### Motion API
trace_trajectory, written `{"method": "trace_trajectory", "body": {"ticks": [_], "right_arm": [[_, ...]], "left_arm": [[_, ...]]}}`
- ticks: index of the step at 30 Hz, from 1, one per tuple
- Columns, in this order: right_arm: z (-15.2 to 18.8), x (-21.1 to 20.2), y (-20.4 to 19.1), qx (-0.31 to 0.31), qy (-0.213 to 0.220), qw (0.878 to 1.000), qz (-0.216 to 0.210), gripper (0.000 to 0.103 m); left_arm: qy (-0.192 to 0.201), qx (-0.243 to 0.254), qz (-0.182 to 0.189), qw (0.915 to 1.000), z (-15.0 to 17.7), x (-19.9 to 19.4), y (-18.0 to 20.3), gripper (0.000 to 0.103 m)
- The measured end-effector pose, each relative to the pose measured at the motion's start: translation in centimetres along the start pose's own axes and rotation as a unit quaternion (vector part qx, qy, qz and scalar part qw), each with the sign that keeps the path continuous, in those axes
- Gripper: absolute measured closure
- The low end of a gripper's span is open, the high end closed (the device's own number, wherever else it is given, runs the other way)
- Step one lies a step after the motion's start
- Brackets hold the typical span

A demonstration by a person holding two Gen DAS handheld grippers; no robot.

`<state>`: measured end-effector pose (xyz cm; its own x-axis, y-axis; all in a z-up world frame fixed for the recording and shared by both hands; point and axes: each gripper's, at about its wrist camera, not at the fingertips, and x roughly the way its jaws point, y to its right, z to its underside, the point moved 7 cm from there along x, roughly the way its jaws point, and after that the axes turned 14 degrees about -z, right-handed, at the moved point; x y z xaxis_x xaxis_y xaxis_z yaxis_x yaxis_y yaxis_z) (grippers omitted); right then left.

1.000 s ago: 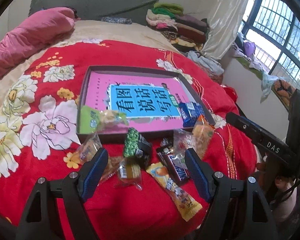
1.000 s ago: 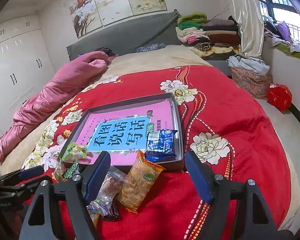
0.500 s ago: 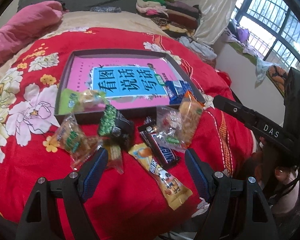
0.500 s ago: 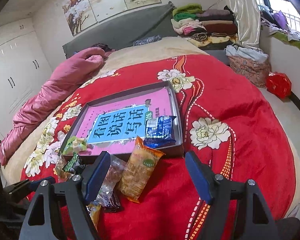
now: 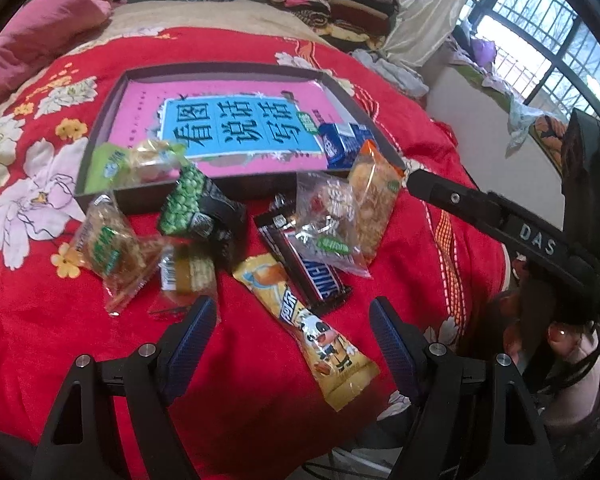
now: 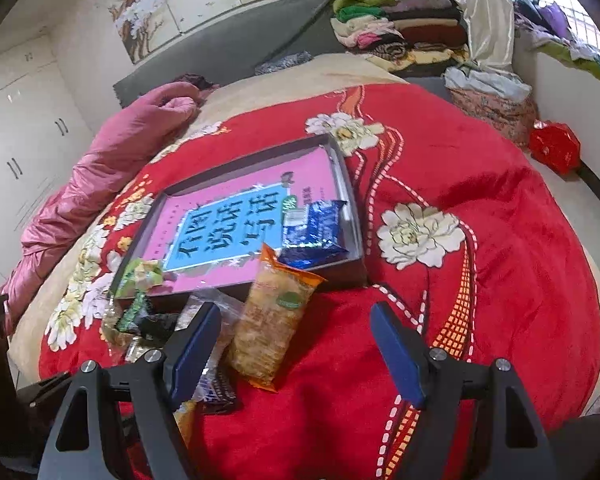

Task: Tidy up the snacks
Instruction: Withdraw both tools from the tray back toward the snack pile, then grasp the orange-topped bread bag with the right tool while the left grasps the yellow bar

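A shallow dark tray [image 5: 340, 92] [image 6: 350, 188] with a pink and blue printed floor lies on the red bed cover. Inside it rest a blue packet [image 5: 342, 144] [image 6: 314, 230] and a green packet [image 5: 134, 164] [image 6: 142, 276]. Several snacks lie in front of it: a yellow wafer bar [image 5: 308, 330], a dark chocolate bar [image 5: 306, 266], an orange cracker pack [image 5: 374, 196] [image 6: 274, 318], a green pea bag [image 5: 198, 208] and clear-wrapped cakes [image 5: 108, 248]. My left gripper [image 5: 292, 318] hovers open above the yellow bar. My right gripper [image 6: 296, 330] hangs open over the orange pack, holding nothing.
The red flowered blanket [image 6: 480, 208] covers a bed with a pink quilt [image 6: 112, 168] at the far left. Folded clothes [image 6: 400, 28] are stacked at the headboard. In the left wrist view the right gripper's body [image 5: 500, 224] and a hand [image 5: 560, 340] sit at the right.
Both grippers have sunk and tilted down toward the snack pile, so the snacks look larger and nearer. The jaws of both stay as wide as before. No snack has moved.
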<state>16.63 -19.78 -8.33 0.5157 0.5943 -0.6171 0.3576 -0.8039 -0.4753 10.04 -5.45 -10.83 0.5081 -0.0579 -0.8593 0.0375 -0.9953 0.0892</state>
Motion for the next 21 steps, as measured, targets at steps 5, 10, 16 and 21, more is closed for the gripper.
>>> {"method": "trace_trajectory", "body": {"ticks": [5,10,16,21], "right_arm": [[0.3,0.9,1.0,0.032,-0.009,0.999,-0.008,0.026],[0.3,2.1,1.6,0.076,-0.01,0.996,-0.034,0.026],[-0.4,3.7,1.6,0.102,-0.011,0.993,-0.063,0.032],[-0.4,5.0,1.4,0.108,-0.025,0.991,-0.08,0.046]], "left_arm": [[-0.011,0.002,0.0,0.9999,0.4,0.8,0.4,0.023],[-0.017,-0.001,-0.004,0.9999,0.4,1.6,0.4,0.023],[-0.026,-0.01,-0.004,0.9996,0.4,2.3,0.0,0.024],[-0.034,-0.026,0.007,0.9991,0.5,2.6,-0.3,0.026]]}}
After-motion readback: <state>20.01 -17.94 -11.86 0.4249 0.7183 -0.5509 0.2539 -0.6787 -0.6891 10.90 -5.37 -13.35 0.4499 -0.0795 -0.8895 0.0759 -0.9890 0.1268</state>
